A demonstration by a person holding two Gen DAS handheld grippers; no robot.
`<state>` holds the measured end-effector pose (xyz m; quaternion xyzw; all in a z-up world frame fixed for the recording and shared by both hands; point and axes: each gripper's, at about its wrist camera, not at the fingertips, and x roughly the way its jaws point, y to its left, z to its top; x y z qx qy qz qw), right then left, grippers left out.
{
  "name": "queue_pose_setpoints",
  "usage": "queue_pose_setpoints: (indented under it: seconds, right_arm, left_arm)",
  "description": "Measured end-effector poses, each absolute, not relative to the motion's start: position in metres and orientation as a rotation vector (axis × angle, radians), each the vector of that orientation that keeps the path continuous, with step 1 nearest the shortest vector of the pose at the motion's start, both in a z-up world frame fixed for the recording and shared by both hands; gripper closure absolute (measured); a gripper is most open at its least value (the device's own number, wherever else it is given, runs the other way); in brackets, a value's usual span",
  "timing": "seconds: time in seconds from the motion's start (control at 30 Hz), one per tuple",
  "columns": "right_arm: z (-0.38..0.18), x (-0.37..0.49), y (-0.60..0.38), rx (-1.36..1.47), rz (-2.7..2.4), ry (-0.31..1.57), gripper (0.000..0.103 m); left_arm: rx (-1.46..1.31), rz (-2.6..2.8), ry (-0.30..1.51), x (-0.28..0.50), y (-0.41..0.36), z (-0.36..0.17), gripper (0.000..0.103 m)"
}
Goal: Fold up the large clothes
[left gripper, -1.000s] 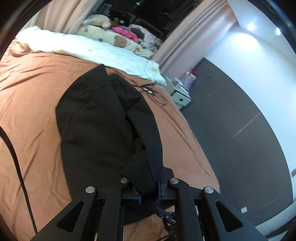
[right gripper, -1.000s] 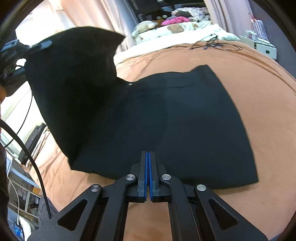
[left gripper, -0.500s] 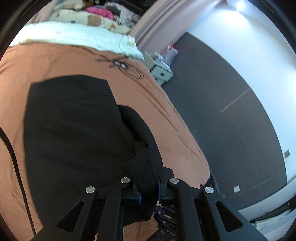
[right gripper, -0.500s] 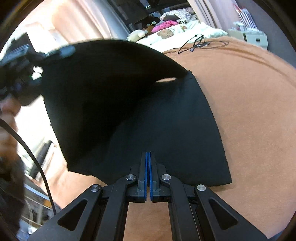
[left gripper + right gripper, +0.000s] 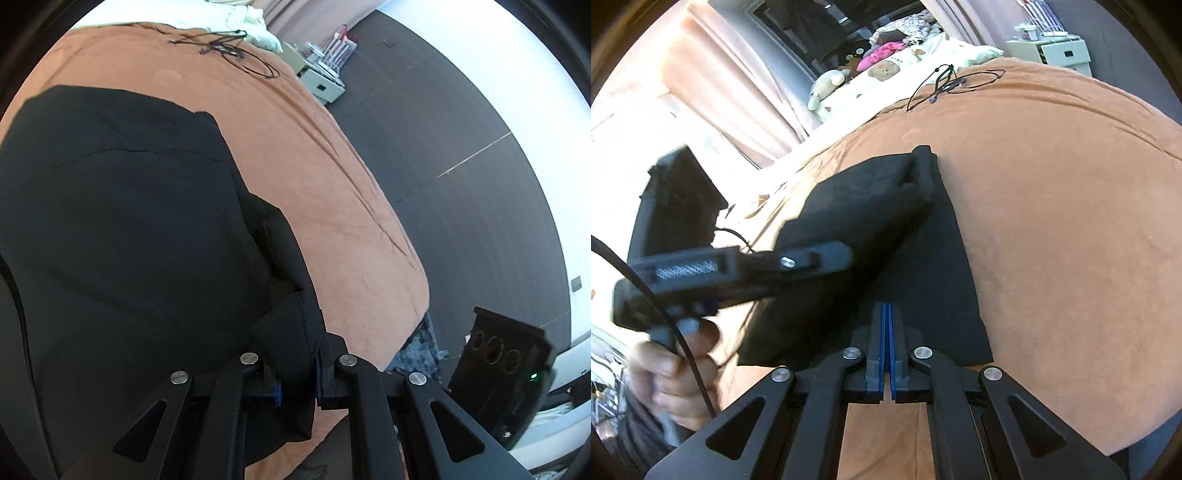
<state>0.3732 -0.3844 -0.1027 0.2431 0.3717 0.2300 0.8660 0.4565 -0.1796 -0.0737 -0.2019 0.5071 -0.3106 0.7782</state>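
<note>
A large black garment (image 5: 122, 236) lies on the brown bedspread (image 5: 325, 192). My left gripper (image 5: 297, 376) is shut on a bunched black edge of it and holds that edge over the rest of the cloth. In the right wrist view the garment (image 5: 923, 266) lies flat with a folded layer lifted over it, and the left gripper (image 5: 738, 269) shows at left in a hand. My right gripper (image 5: 887, 332) is shut and empty, its tips over the near edge of the garment.
Black cables (image 5: 945, 81) lie on the bedspread (image 5: 1071, 221) further back. Pillows and soft toys (image 5: 886, 70) sit beyond. A white bedside cabinet (image 5: 1056, 51) stands by the dark floor (image 5: 461, 122). The bed edge drops off at right.
My left gripper has carried the held edge across the garment toward the right side, laying a layer over it. My right gripper has stayed shut at the near edge.
</note>
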Motion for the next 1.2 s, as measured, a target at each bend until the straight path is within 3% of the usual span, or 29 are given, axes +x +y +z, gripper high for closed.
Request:
queue_pose_setpoints:
  seconds: [0.2, 0.37, 0.43, 0.67, 0.8, 0.97, 1.0, 1.07, 1.2]
  right_arm:
    - [-0.105, 0.379, -0.392, 0.556, 0.501, 0.78, 0.103]
    - [-0.092, 0.389, -0.369, 0.46, 0.499, 0.772, 0.103]
    - [-0.081, 0.397, -0.354, 0.404, 0.487, 0.767, 0.103]
    - [-0.047, 0.403, -0.316, 0.298, 0.49, 0.707, 0.103]
    - [-0.034, 0.398, -0.299, 0.264, 0.505, 0.653, 0.103]
    - [-0.068, 0.405, -0.267, 0.119, 0.445, 0.763, 0.103]
    - [-0.081, 0.408, -0.262, 0.078, 0.401, 0.797, 0.103]
    - [-0.099, 0.41, -0.258, 0.052, 0.371, 0.836, 0.103]
    - [-0.115, 0.411, -0.248, 0.019, 0.355, 0.859, 0.103]
  left_arm:
    - [-0.39, -0.672, 1.137, 0.457, -0.189, -0.086, 0.086]
    - [-0.482, -0.697, 1.056, 0.443, -0.143, -0.058, 0.047]
    - [-0.493, -0.644, 1.0, 0.437, -0.115, -0.042, 0.044]
    - [-0.497, -0.447, 0.917, 0.408, -0.018, -0.03, 0.044]
    - [-0.5, -0.348, 0.939, 0.392, 0.021, -0.055, 0.044]
    - [-0.53, -0.298, 1.051, 0.384, 0.028, -0.109, 0.045]
    - [-0.53, -0.296, 1.064, 0.383, 0.025, -0.116, 0.046]
    - [-0.529, -0.31, 1.1, 0.383, 0.019, -0.128, 0.06]
    - [-0.528, -0.333, 1.089, 0.385, 0.014, -0.132, 0.067]
